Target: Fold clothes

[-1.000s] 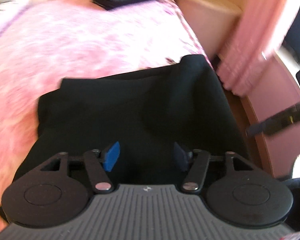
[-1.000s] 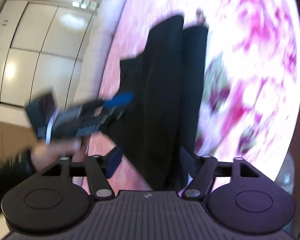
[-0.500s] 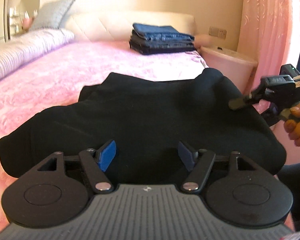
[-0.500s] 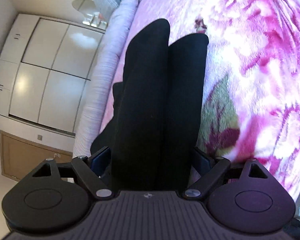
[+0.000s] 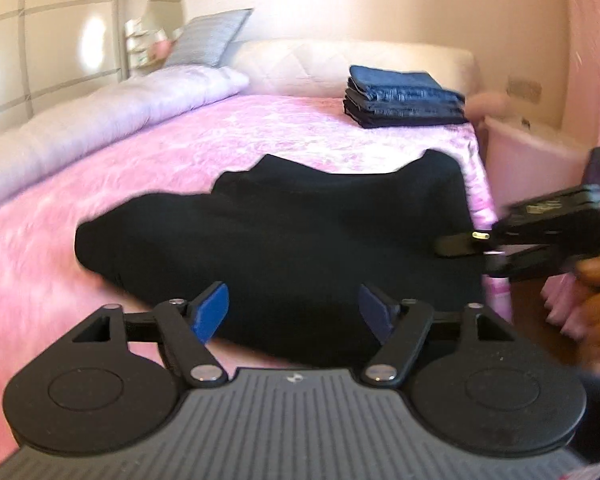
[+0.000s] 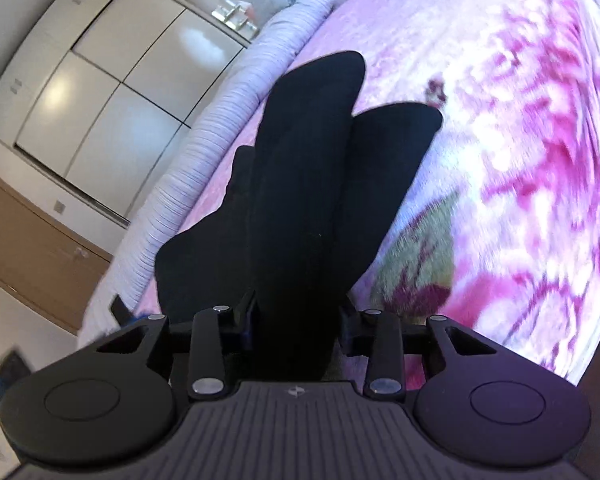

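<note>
Right gripper (image 6: 296, 320) is closing, pinching the black garment (image 6: 300, 208); left gripper (image 5: 294, 312), spread and widening, hovers empty at lower centre.

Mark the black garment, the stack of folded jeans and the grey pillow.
black garment (image 5: 300, 232), left wrist view, middle of the cloth.
stack of folded jeans (image 5: 404, 98), left wrist view, front folded edge.
grey pillow (image 5: 208, 36), left wrist view, its face.

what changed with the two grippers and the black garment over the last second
The right gripper came in over the end of the black garment; its jaws, wide before, are closing with the fabric between them. The left gripper swung along the near edge, and its jaws are opening with nothing pinched. The garment stayed on the pink bedspread; the folded jeans stack is untouched.
</note>
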`<state>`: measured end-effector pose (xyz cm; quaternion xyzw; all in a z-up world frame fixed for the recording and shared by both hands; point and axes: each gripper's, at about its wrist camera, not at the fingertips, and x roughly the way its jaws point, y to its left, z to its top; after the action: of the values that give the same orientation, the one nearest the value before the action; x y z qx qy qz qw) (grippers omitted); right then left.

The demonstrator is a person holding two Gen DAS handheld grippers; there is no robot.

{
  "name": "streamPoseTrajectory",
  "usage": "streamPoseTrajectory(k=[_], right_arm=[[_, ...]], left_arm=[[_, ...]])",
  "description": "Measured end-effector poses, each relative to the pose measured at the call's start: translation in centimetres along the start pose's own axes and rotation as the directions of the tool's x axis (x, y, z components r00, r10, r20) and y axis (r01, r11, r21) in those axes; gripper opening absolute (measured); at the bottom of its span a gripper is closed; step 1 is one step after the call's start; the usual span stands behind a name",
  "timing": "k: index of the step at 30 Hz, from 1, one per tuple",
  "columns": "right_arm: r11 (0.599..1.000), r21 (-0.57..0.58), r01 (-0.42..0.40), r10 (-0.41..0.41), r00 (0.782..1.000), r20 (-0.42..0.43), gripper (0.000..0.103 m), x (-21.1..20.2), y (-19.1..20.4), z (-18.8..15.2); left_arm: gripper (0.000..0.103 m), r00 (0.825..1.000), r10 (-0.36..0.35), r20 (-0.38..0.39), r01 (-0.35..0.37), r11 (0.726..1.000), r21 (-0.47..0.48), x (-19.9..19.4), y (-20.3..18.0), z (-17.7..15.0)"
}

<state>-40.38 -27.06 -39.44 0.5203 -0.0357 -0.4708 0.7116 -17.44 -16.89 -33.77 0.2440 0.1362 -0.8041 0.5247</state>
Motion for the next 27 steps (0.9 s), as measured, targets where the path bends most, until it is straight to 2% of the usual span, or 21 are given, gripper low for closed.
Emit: streamPoseTrajectory(k=[3, 4, 7, 8, 10, 11, 12, 15, 16, 17, 18, 19, 20, 23, 24, 27], right_arm=[[1.000, 0.006, -0.030, 0.030, 1.000, 0.004, 0.045, -1.5, 0.0, 0.2], [0.999, -0.012, -0.034, 0.034, 0.999, 0.016, 0.051, -2.3, -0.1, 0.3], [0.997, -0.072, -0.036, 0.041, 0.998, 0.057, 0.054, -4.8, -0.6, 0.8], [0.995, -0.092, -0.035, 0.041, 0.997, 0.071, 0.062, -5.7, -0.8, 1.1], [0.995, -0.093, -0.033, 0.042, 0.995, 0.092, 0.077, -6.1, -1.6, 2.5], [0.995, -0.090, -0.033, 0.042, 0.994, 0.103, 0.078, -6.3, -2.0, 3.2], [0.996, -0.088, -0.032, 0.042, 0.993, 0.113, 0.078, -6.5, -2.5, 3.9], [0.995, -0.096, -0.040, 0.051, 0.992, 0.118, 0.078, -5.3, -3.2, 5.7], [0.994, -0.101, -0.047, 0.058, 0.993, 0.105, 0.072, -4.6, -3.3, 6.1], [0.993, -0.106, -0.055, 0.065, 0.994, 0.091, 0.054, -3.9, -3.3, 6.4], [0.992, -0.110, -0.063, 0.072, 0.994, 0.078, 0.041, -3.2, -3.4, 6.8], [0.990, -0.125, -0.066, 0.073, 0.996, 0.056, 0.014, -2.6, -3.2, 7.0], [0.989, -0.137, -0.058, 0.065, 0.997, 0.046, 0.007, -2.2, -3.0, 7.2], [0.994, -0.112, -0.002, 0.008, 0.999, 0.052, 0.003, -1.5, -3.6, 8.1], [0.997, -0.075, 0.008, -0.004, 0.999, 0.051, 0.003, -1.2, -4.2, 8.3], [0.994, -0.107, 0.033, -0.030, 0.999, 0.031, 0.003, -0.3, -4.8, 7.7]], left_arm=[[0.076, 1.000, 0.007, -0.018, -0.006, 0.999, 0.038, -2.0, -4.6, -0.9], [0.076, 0.999, 0.015, -0.029, -0.013, 0.998, 0.066, -1.9, -6.2, -1.2], [0.076, 0.997, 0.049, -0.064, -0.038, 0.986, 0.163, -0.9, -10.2, -1.8], [0.076, 0.995, 0.068, -0.075, -0.052, 0.978, 0.202, -0.2, -11.4, -1.9], [0.065, 0.984, 0.150, -0.091, -0.122, 0.956, 0.265, 1.6, -12.9, -1.9], [0.052, 0.976, 0.197, -0.098, -0.162, 0.944, 0.287, 2.4, -13.4, -1.9], [0.052, 0.969, 0.220, -0.111, -0.180, 0.940, 0.290, 3.0, -13.4, -1.8], [0.050, 0.965, 0.230, -0.130, -0.182, 0.936, 0.299, 3.7, -13.7, -1.5], [0.050, 0.963, 0.232, -0.137, -0.178, 0.930, 0.320, 3.9, -13.9, -1.6], [0.051, 0.963, 0.228, -0.142, -0.168, 0.923, 0.346, 3.8, -14.0, -1.8], [0.051, 0.965, 0.214, -0.151, -0.149, 0.922, 0.358, 3.7, -14.1, -1.9], [0.051, 0.970, 0.183, -0.163, -0.117, 0.930, 0.349, 3.4, -13.9, -1.7], [0.051, 0.975, 0.144, -0.167, -0.083, 0.941, 0.328, 2.9, -13.5, -1.5], [0.051, 0.990, 0.041, -0.136, -0.012, 0.978, 0.206, 0.8, -11.4, -0.1], [0.053, 0.993, 0.023, -0.112, -0.005, 0.986, 0.164, 0.3, -10.2, 0.4], [0.055, 0.999, 0.018, -0.049, -0.015, 0.998, 0.062, 0.7, -5.7, 2.8]])
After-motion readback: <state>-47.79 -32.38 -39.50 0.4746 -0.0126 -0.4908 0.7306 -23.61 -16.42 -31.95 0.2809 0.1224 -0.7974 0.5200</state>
